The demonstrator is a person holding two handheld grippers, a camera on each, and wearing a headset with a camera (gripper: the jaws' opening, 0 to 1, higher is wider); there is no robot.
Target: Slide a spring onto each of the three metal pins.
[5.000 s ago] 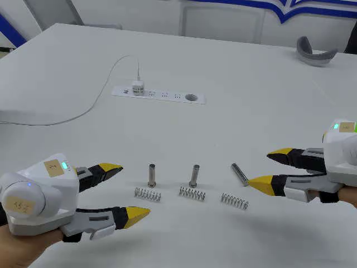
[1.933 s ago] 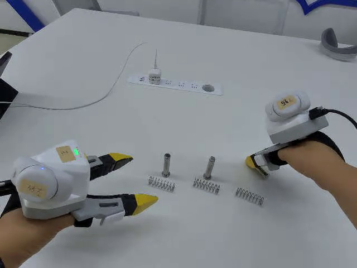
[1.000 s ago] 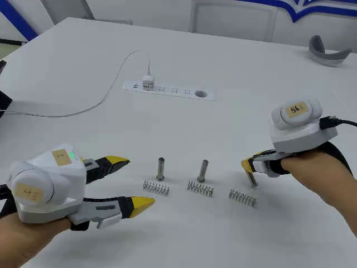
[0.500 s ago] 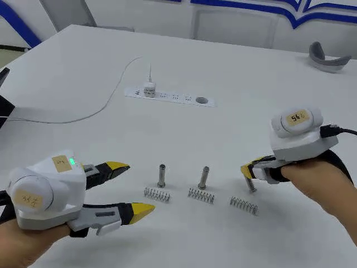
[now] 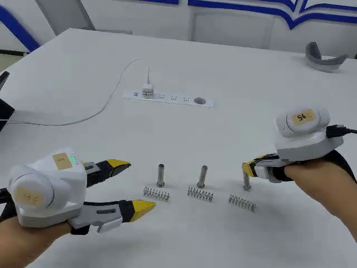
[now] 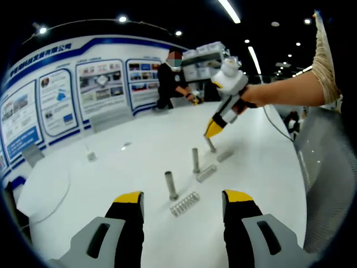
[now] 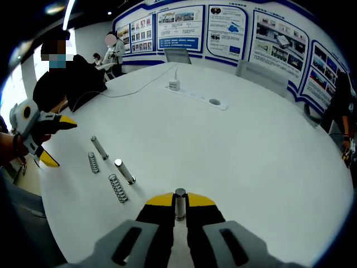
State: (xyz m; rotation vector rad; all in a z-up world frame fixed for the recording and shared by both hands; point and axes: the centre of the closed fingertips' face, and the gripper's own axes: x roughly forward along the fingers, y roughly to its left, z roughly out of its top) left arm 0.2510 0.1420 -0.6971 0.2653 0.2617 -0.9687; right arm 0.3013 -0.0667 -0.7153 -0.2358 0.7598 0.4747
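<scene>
1 short grey metal pin (image 5: 246,182) is standing clamped in the right gripper (image 5: 246,168) fingers; left gripper (image 5: 139,184) fingers are gaping; a crooked release could be toppling it.

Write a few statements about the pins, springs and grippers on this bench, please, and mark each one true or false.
1. The right gripper is shut on the right pin. True.
2. A spring sits on the middle pin. False: that pin is bare, and all three springs lie on the table in front of the pins.
3. The left gripper has its jaws open and holds nothing. True.
4. The left pin lies flat on the table. False: it stands upright.
</scene>
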